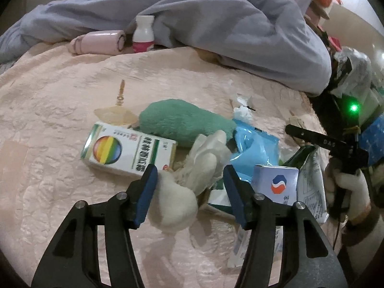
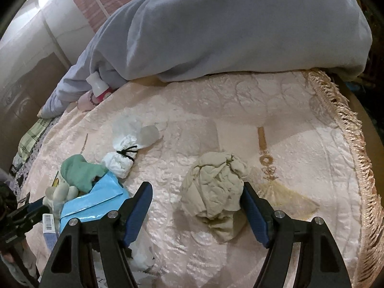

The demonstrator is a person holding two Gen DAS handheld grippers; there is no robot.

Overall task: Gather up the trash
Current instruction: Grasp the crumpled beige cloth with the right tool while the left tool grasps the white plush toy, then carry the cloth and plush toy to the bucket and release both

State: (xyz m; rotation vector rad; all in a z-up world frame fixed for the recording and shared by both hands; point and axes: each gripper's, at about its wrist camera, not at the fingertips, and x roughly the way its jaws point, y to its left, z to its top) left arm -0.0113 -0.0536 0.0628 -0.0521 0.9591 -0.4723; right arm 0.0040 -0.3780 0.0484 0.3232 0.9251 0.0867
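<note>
Trash sits between both my tools. My wide right gripper [image 2: 195, 212] should squeeze the beige wad [image 2: 213, 192]; my left gripper [image 1: 189, 192] hangs half-open over the white wad [image 1: 177, 204].

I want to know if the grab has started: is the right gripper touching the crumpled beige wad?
Cannot tell. In the right wrist view the right gripper straddles the crumpled beige wad; its right pad sits at the wad's edge.

Bare bedspread [image 2: 300, 120] right of the crumpled wad [image 2: 213, 192]; litter pile [image 1: 240, 148] crowds left.

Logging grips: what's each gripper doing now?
Left gripper: open, straddling a whitish cloth bundle.
Right gripper: open around a crumpled beige cloth wad.
</note>
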